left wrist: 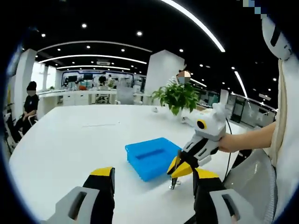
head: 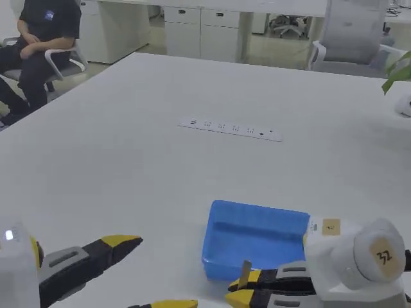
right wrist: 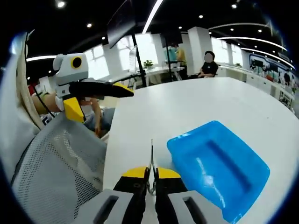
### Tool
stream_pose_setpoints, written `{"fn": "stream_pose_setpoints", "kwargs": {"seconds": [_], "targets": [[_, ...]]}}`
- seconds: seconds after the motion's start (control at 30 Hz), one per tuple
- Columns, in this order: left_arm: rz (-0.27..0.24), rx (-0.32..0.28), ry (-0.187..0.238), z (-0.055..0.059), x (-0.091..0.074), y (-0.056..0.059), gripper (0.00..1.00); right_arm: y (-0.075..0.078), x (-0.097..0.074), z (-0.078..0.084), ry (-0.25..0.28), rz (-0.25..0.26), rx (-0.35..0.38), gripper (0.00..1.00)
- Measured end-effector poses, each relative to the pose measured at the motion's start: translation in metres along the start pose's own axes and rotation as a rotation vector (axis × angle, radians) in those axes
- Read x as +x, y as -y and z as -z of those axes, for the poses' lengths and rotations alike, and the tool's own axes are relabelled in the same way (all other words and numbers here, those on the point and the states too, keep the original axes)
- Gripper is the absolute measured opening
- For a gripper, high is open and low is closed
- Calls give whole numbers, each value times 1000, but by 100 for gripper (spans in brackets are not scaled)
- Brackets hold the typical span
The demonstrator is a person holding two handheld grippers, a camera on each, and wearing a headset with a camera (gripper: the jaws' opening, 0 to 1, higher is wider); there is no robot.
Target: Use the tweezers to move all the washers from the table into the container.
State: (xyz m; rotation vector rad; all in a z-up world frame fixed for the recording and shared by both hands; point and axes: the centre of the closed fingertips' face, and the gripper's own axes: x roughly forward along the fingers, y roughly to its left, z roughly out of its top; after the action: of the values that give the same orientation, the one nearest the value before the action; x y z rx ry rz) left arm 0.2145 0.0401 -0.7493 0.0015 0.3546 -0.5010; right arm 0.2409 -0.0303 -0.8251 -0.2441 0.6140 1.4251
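A blue rectangular container (head: 257,239) sits on the white table near its front edge. My right gripper (head: 247,287) is just in front of it, shut on thin metal tweezers (head: 244,273) that stick up from its yellow tips. In the right gripper view the tweezers (right wrist: 152,158) point forward beside the container (right wrist: 217,165). My left gripper (head: 148,273) hovers to the left of the container with its jaws wide open and nothing between them. In the left gripper view, the right gripper (left wrist: 180,168) holds the tweezers (left wrist: 174,182) tip-down by the container (left wrist: 149,156).
A white power strip (head: 231,128) lies mid-table. A person (head: 38,38) sits in a chair at the far left. A potted plant (left wrist: 177,95) stands at the table's far end. A mesh chair back (right wrist: 51,172) is close to the table's front edge.
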Motion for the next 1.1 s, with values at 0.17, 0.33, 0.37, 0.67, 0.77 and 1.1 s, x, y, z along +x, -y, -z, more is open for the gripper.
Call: {"fn": "stream_pose_setpoints", "kwargs": {"seconds": [0.17,0.33,0.37,0.67,0.77,1.1], "targets": [[-98,83,-13,4,6,-7,81,1,-2,0,82,-15,179,2],[-122,62,29,-1,7,-11,86,5,-15,-10,170,-21,276,2],[-120,30,46,-2,6,-12,87,6,-20,-13,185,-26,290,2],[-106,-8,64,-3,7,-13,92,18,-54,-41,281,12,312,2],[-94,-3,61,-2,8,-10,92,25,-62,-48,309,24,325,2],[-97,40,50,0,7,-8,89,85,-85,-44,295,265,294,2]]}}
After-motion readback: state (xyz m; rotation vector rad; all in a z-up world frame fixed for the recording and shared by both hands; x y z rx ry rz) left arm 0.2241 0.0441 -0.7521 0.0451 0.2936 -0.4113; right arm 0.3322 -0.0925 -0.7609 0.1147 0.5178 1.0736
